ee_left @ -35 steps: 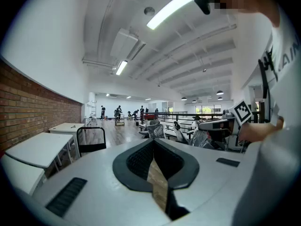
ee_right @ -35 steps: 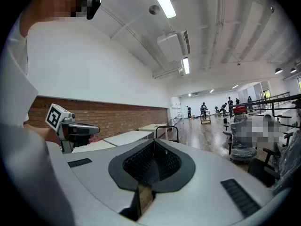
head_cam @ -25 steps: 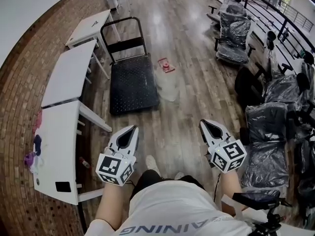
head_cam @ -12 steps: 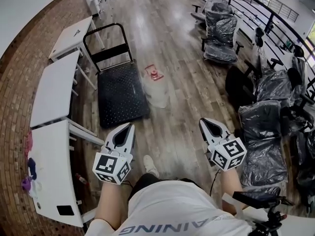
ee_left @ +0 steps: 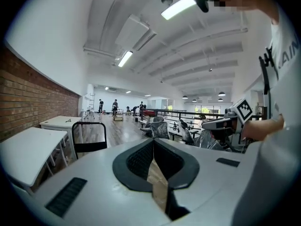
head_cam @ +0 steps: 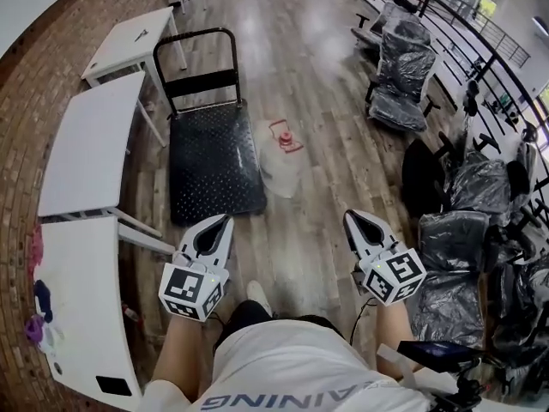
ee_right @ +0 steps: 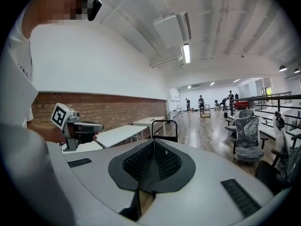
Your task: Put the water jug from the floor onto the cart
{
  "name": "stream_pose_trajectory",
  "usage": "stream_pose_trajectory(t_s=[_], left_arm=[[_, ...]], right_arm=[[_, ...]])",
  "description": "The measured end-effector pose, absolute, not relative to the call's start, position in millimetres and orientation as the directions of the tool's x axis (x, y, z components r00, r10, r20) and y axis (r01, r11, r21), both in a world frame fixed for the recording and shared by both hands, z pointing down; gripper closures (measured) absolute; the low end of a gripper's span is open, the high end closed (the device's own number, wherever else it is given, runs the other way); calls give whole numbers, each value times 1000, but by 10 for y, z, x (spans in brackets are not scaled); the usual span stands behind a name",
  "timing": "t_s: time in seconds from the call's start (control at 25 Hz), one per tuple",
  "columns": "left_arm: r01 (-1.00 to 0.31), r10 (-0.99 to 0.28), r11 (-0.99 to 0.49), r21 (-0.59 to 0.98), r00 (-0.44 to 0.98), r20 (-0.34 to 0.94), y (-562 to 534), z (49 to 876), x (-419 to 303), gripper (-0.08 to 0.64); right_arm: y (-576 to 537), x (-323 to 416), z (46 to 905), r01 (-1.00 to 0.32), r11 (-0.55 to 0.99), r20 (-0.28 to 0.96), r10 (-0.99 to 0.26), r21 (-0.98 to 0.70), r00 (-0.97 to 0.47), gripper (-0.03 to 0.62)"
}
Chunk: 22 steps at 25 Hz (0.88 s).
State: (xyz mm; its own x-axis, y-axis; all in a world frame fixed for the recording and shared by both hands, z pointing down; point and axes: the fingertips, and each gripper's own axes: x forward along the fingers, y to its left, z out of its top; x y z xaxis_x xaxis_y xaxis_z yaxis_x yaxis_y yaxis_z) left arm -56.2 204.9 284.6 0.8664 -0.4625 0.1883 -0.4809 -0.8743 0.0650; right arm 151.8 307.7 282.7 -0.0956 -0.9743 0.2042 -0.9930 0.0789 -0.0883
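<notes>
The clear water jug with a red cap lies on the wooden floor, just right of the black flat cart with its upright handle. Both grippers hang in front of the person, short of the jug and apart from it. My left gripper points toward the cart's near edge, its jaws together and empty. My right gripper is shut and empty, to the jug's near right. The left gripper view shows the left gripper shut and the cart handle. The right gripper view shows the right gripper shut.
White tables line the brick wall at the left, close to the cart. Office chairs wrapped in plastic stand along a railing at the right. People stand far down the hall.
The person has walked forward: the cart and jug appear nearer and larger. Both grippers came along with the body, still shut and empty.
</notes>
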Motion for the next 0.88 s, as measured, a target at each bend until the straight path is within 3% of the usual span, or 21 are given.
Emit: stream_pose_trajectory(t_s=[0.32,0.88], left_arm=[[-508,-487,-855,100,855,180,1296,2817,-827,557],[-573,-546,-814,95,810,213,513,2956,-806,557]], right_arm=[[2298,1152,2763,-989,133,227,-963,-62,-144,586],[1224,1303,2916,-974,206,207,-953,-94,-221,586]])
